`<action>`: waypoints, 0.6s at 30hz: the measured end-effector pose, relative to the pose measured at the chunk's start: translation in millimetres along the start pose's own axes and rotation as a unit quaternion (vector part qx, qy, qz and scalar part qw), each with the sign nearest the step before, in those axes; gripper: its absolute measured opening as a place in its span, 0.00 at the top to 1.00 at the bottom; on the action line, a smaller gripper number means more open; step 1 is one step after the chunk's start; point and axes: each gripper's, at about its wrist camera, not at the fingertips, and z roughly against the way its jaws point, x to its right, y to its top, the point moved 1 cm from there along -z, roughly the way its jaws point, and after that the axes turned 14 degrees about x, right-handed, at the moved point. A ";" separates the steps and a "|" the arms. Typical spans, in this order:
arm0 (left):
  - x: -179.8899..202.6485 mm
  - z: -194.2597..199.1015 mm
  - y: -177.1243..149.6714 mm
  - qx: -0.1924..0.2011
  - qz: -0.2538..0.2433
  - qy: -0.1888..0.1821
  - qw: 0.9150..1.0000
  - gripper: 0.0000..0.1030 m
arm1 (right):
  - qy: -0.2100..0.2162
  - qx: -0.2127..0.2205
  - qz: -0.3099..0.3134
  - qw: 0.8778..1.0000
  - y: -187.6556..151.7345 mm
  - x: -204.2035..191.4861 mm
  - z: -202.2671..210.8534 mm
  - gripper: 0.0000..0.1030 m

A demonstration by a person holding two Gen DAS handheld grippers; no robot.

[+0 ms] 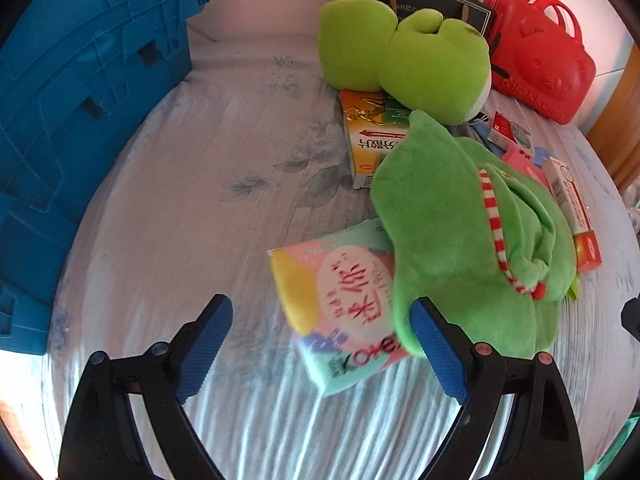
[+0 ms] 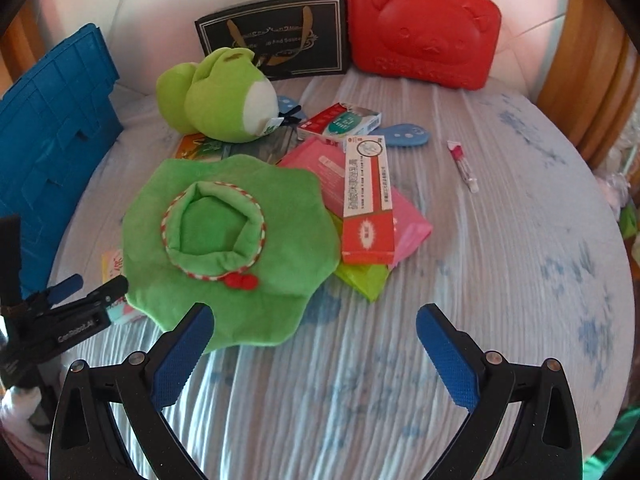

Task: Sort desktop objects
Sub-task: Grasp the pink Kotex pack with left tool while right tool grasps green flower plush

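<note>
We held both grippers above a bed covered with a pale blue floral sheet (image 2: 500, 240), and we take the green plush hat (image 2: 224, 252) as our landmark. It lay flat near the middle of the clutter, its crown ringed by red-and-white striped trim with two red pompoms.

The left gripper (image 1: 322, 334) had its jaws spread wide with nothing between the pads; in the right wrist view it showed at the hat's left edge (image 2: 100, 292). A pastel tissue pack (image 1: 340, 304) lay partly tucked under the hat's left edge, just ahead of that gripper. The right gripper (image 2: 314, 330) also stood with jaws spread and empty, its left pad just over the hat's near brim.

Behind the hat sat a green frog plush (image 2: 224, 96), resting on a yellow and green box (image 1: 372, 136). To the hat's right lay a long red-and-white box (image 2: 366, 204) on top of a pink packet (image 2: 408, 216), with a yellow-green packet (image 2: 364, 280) under them. A smaller red and teal box (image 2: 340, 120) and a blue oval object (image 2: 406, 135) lay farther back on that side. A small pink tube (image 2: 462, 164) lay well apart to the right.

A blue plastic crate (image 2: 52, 140) stood left of the hat. Far behind, a black gift bag (image 2: 276, 40) and a red bear-faced case (image 2: 424, 28) leaned against the headboard.
</note>
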 end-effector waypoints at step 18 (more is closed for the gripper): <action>-34.5 -32.2 1.2 -0.041 -0.032 0.041 0.998 0.09 | 0.071 -0.041 0.011 0.997 19.5 -34.0 -75.3 0.00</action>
